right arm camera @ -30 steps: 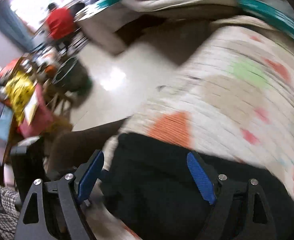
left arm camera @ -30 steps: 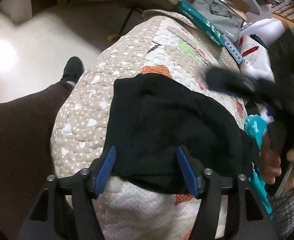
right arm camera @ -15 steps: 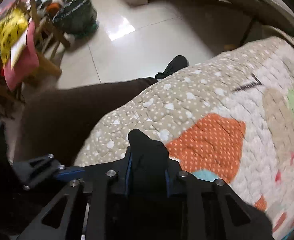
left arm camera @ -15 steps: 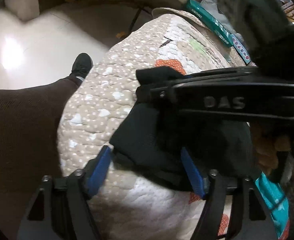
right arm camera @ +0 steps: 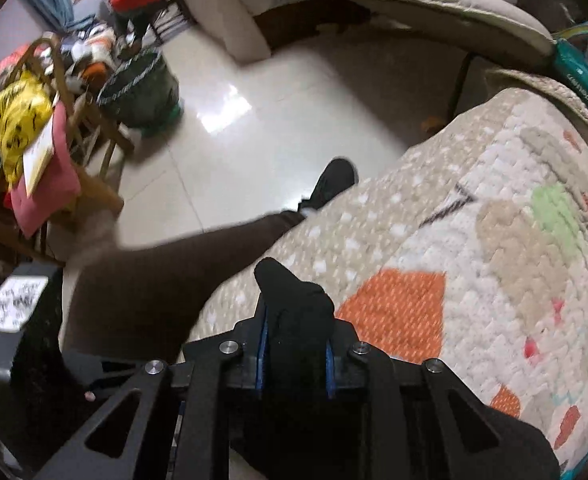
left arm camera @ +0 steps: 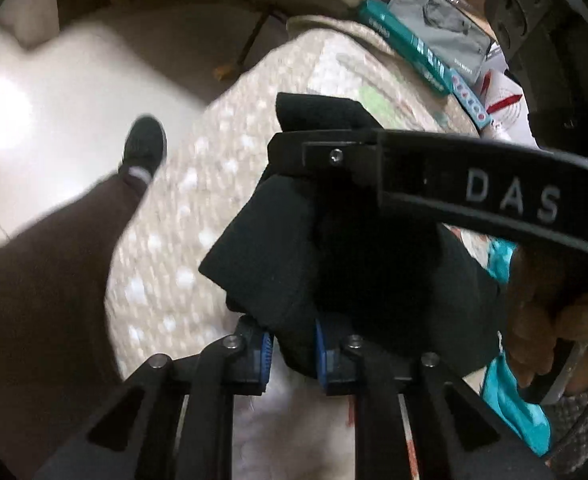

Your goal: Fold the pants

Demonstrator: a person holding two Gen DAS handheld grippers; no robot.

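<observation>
- Black pants (left arm camera: 334, 264) sit bunched at centre of our left wrist view, over a quilted cover (left arm camera: 182, 240) with coloured patches; what carries the cover we cannot tell.
- Left gripper (left arm camera: 291, 354), bottom centre: jaws drawn in and clamped on a lower fold of the pants.
- Right gripper (right arm camera: 296, 354), bottom centre of its own view: jaws clamped on a corner of the pants, a black tip poking up between them. In the left wrist view it crosses from the right edge to centre, gripping the upper edge.
- Progress, our judgement: pants look already folded into a compact wad, both grips on it, so we're mid-fold, likely a late one.
- Left to do: lay the held edge over, let go, flatten. Final neatness not visible.
- Person's brown-trousered leg (right arm camera: 182, 264) and black shoe (right arm camera: 332, 184) at centre left, beside the cover.
</observation>
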